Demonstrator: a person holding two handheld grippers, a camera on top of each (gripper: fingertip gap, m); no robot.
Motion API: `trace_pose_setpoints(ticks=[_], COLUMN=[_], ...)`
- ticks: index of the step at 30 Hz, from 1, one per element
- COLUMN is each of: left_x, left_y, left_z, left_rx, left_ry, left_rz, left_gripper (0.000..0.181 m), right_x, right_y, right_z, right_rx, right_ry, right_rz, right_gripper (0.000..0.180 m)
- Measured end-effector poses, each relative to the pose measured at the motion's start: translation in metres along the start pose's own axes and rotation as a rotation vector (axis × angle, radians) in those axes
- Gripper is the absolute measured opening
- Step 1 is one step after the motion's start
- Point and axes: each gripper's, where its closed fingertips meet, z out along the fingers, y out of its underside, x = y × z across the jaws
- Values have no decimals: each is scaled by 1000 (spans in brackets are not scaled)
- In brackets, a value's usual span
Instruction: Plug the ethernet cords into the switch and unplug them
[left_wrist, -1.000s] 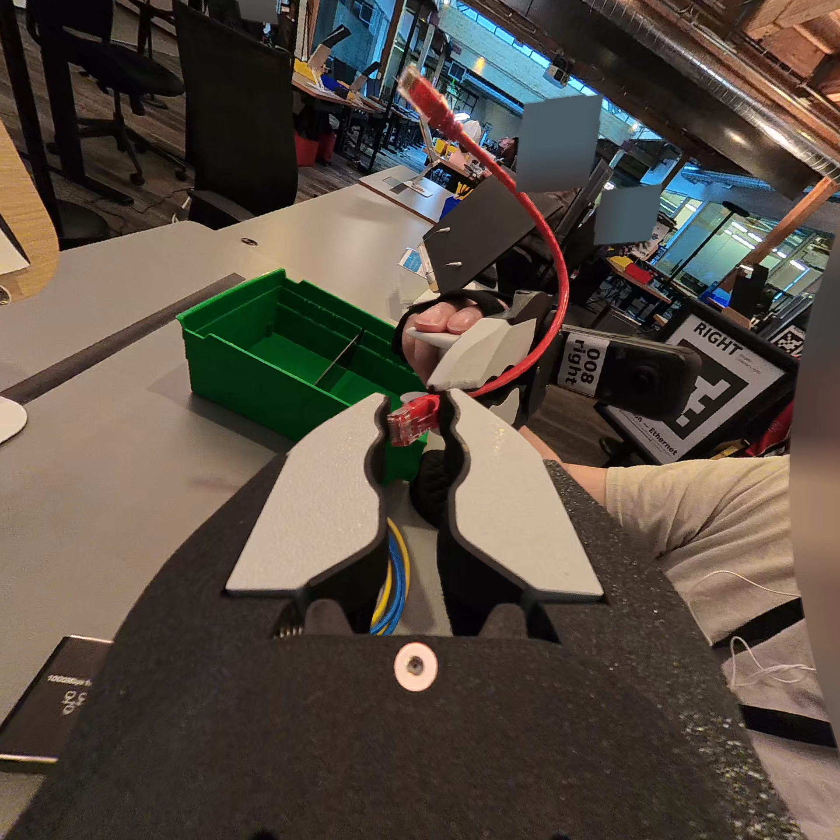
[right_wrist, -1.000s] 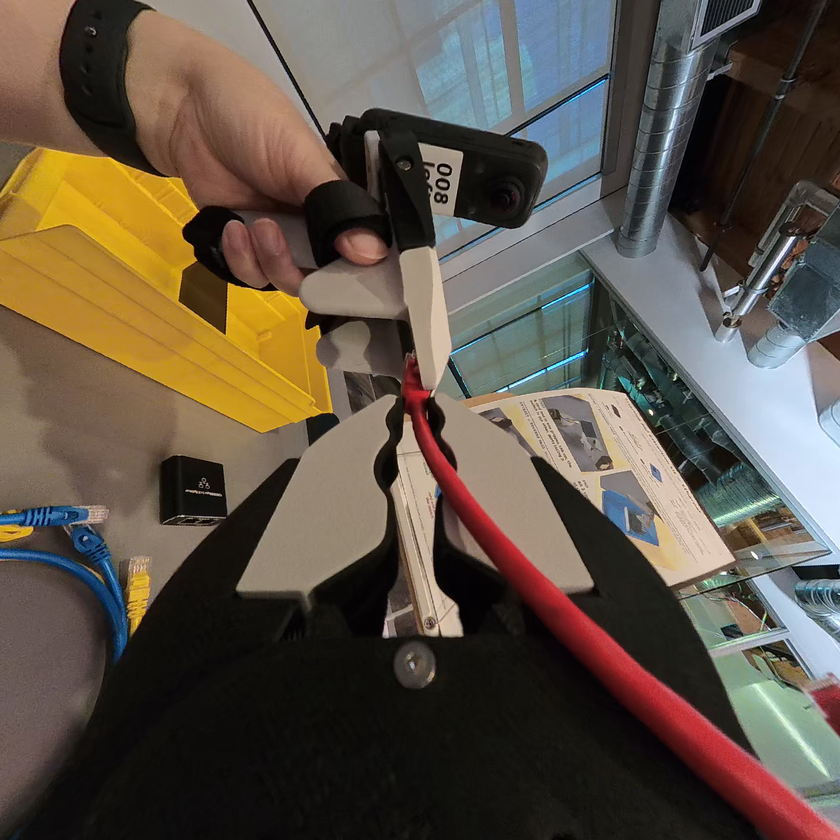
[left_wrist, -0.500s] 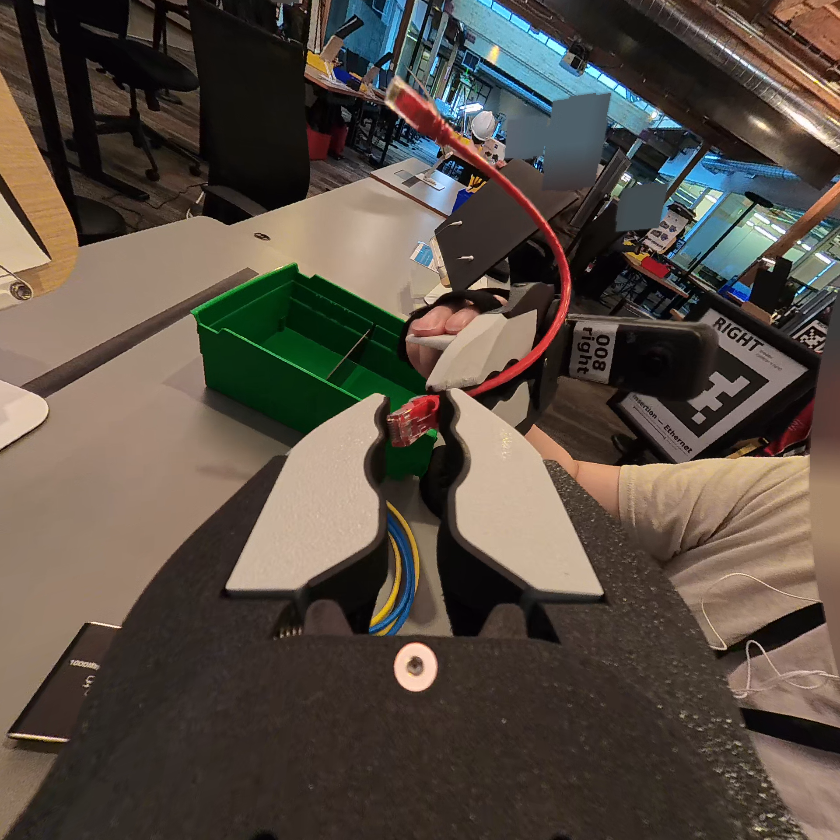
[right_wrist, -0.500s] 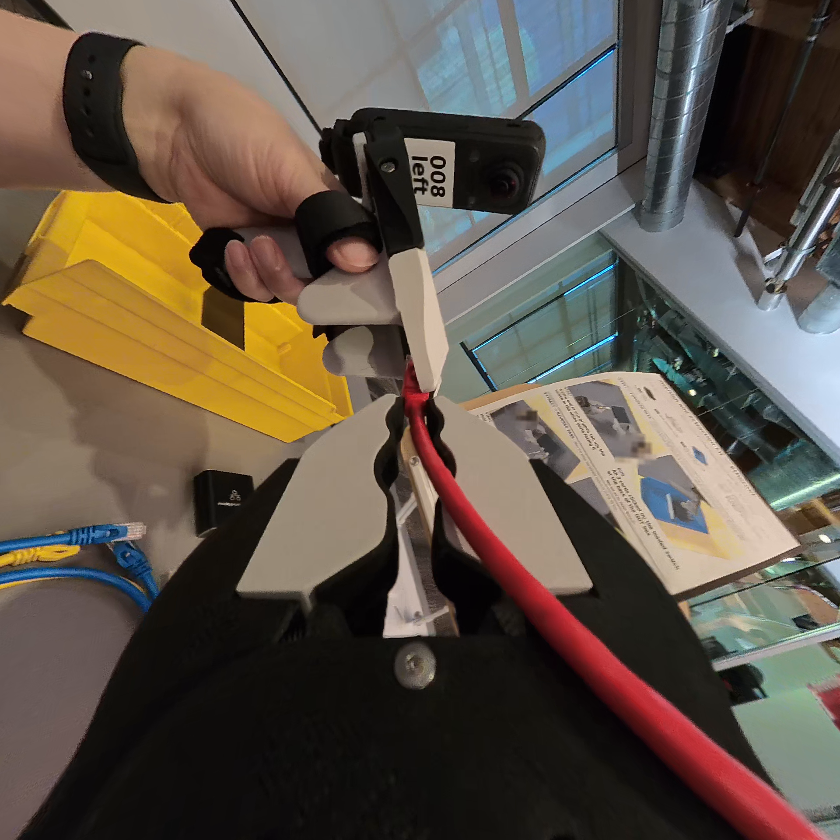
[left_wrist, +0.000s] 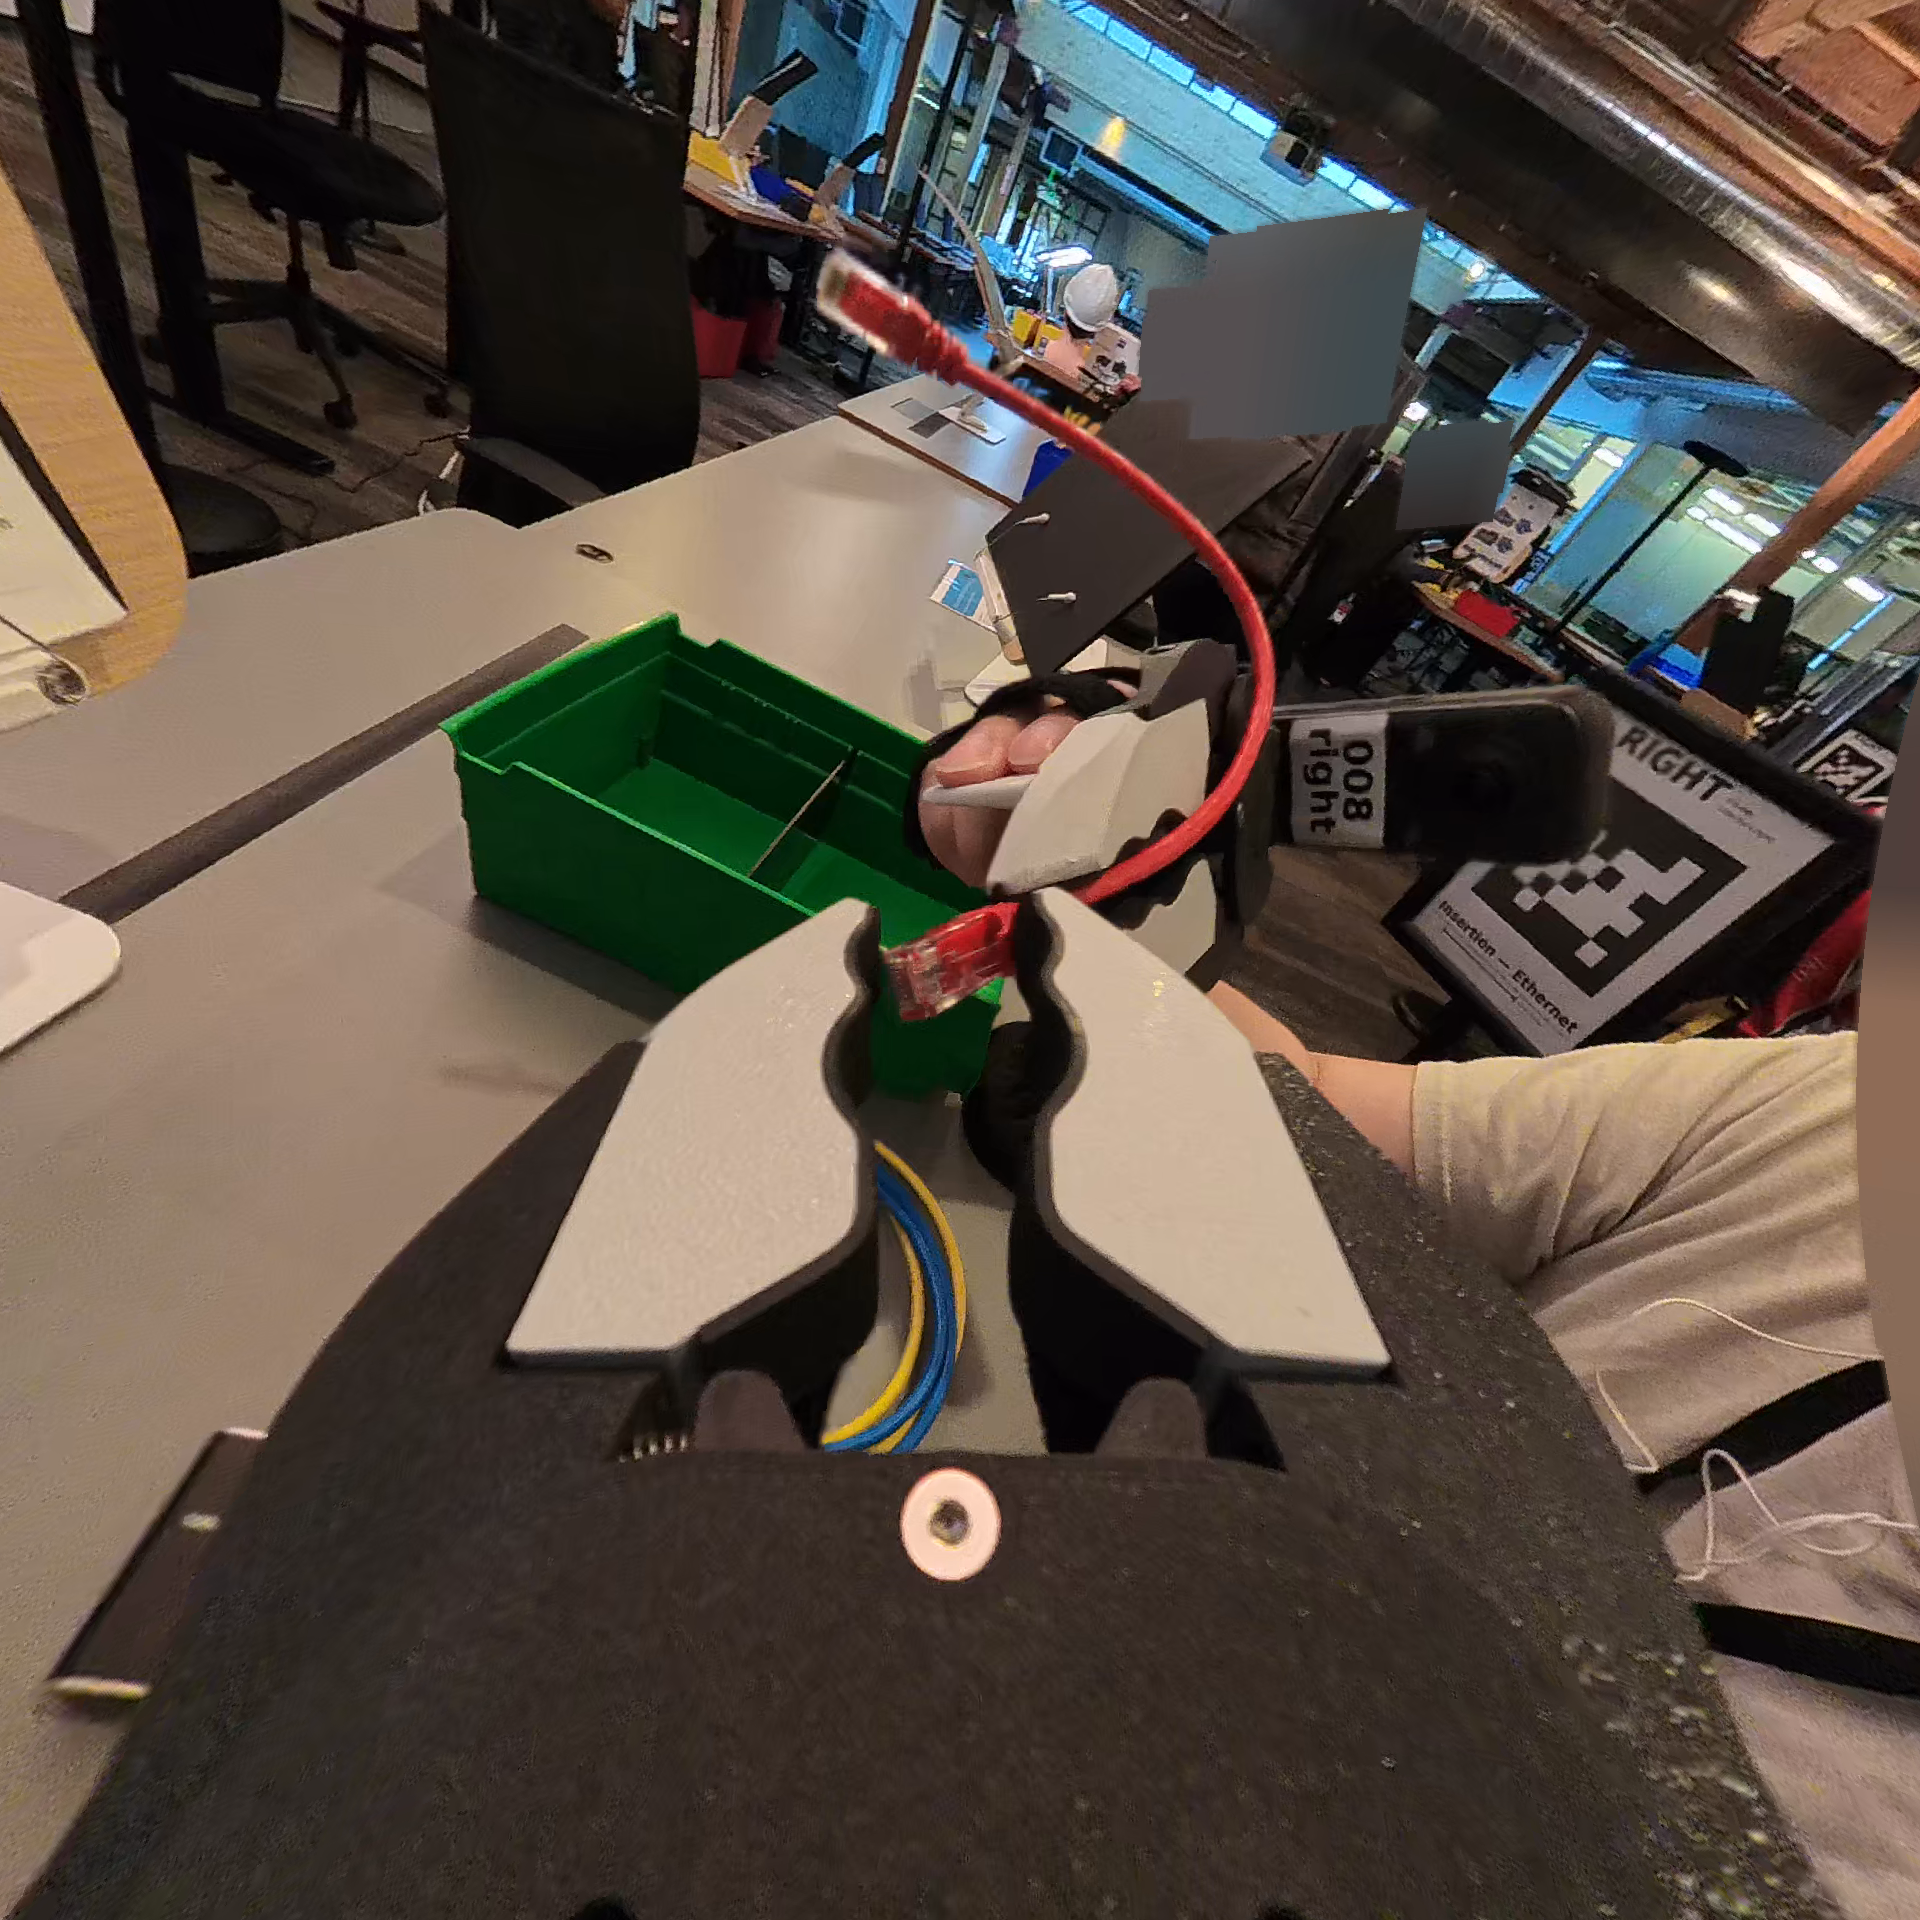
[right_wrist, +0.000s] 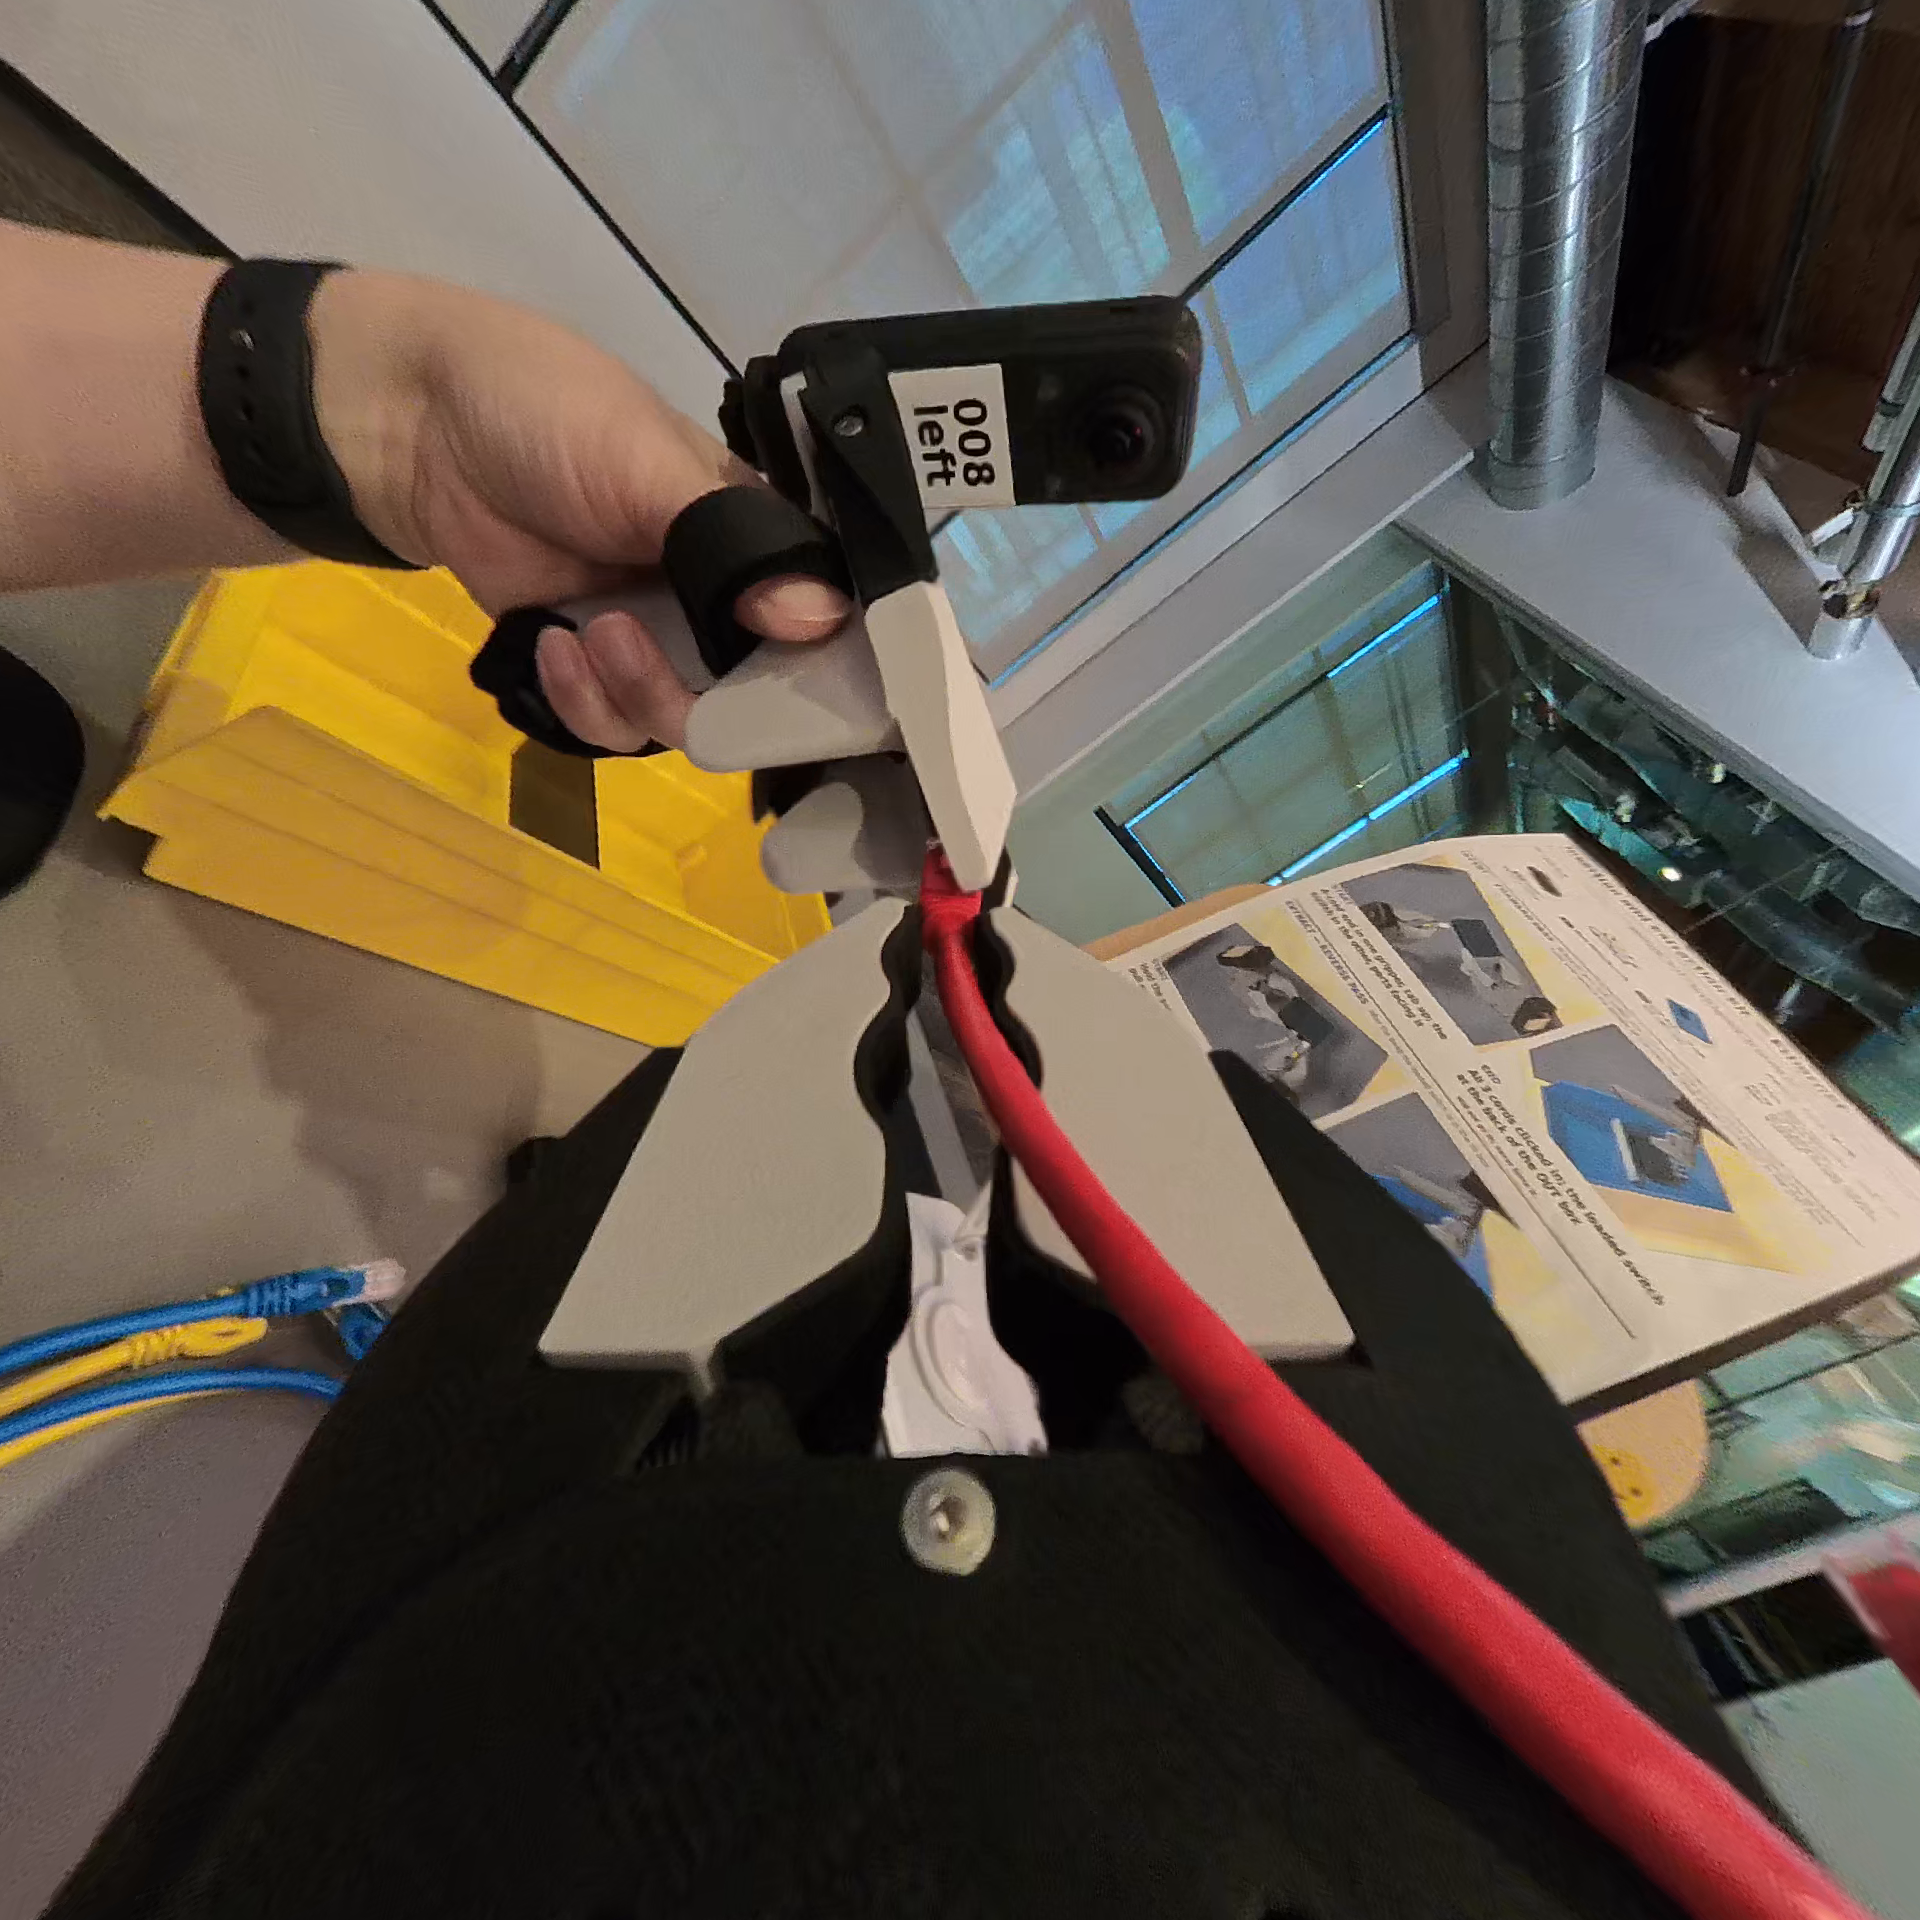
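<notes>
A red ethernet cord (left_wrist: 1247, 665) arcs up between both grippers. My left gripper (left_wrist: 951, 920) is shut on the cord's red plug (left_wrist: 945, 961). My right gripper (right_wrist: 945, 920) is shut on the red cord (right_wrist: 1039, 1122) just behind that plug, tip to tip with the left gripper (right_wrist: 935, 868). The right gripper also shows in the left wrist view (left_wrist: 1049, 894). The cord's other plug (left_wrist: 873, 301) hangs free in the air. Only an edge of the black switch (left_wrist: 156, 1569) shows at the lower left. Blue and yellow cords (right_wrist: 156, 1351) lie on the grey table.
An empty green bin (left_wrist: 644, 821) stands on the table beyond the left gripper. Yellow bins (right_wrist: 416, 831) lie behind the left hand. A board with an instruction sheet (right_wrist: 1455, 1091) and a framed marker sign (left_wrist: 1621, 883) stand nearby. The grippers are tip to tip, or close to it.
Both grippers keep their hold and have shifted together a little. The free red plug has swung left. The black switch has slipped out of the right wrist view.
</notes>
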Motion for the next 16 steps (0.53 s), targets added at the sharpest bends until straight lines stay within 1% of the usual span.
trace_pose_setpoints(ticks=[3,5,8,10,13,16], left_x=[-2,1,5,3,2,1], left_y=[-11,-23,-30,-32,-35,-33], left_z=[-19,-37,-58,-66,-72,-70], left_rx=[29,82,105,107,126,117], left_ry=[-66,-105,-151,-186,-190,-191], left_rz=[89,154,235,251,241,236], left_gripper=[38,46,46,46,45,44], right_x=[5,12,22,30,39,44], right_y=[-4,-7,-14,-21,-30,-48], right_z=[-3,-7,-12,-18,-28,-44], right_rx=[42,89,193,282,393,557], right_ry=[-5,-18,-85,-138,-234,-387], right_rz=[86,194,464,647,866,1039], right_gripper=[10,10,10,10,10,10])
